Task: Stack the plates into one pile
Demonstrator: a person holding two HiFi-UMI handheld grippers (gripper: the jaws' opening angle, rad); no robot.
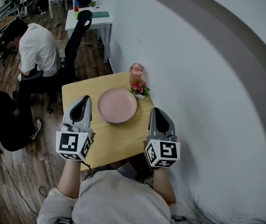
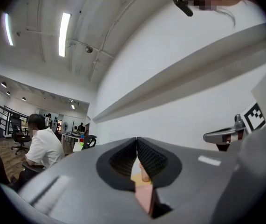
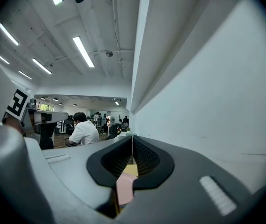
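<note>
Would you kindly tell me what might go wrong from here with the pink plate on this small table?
1. The flower pot and the pink jar stand close beside the pink plate, on its wall side; a reach to that rim may tip them.
2. The left hand-held gripper and the right hand-held gripper are both shut and empty, so pushing in without opening could shove the plate across the table instead of gripping it.

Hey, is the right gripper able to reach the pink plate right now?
Probably yes: the right gripper is near the pink plate with only bare table between; its shut jaws would need opening.
</note>
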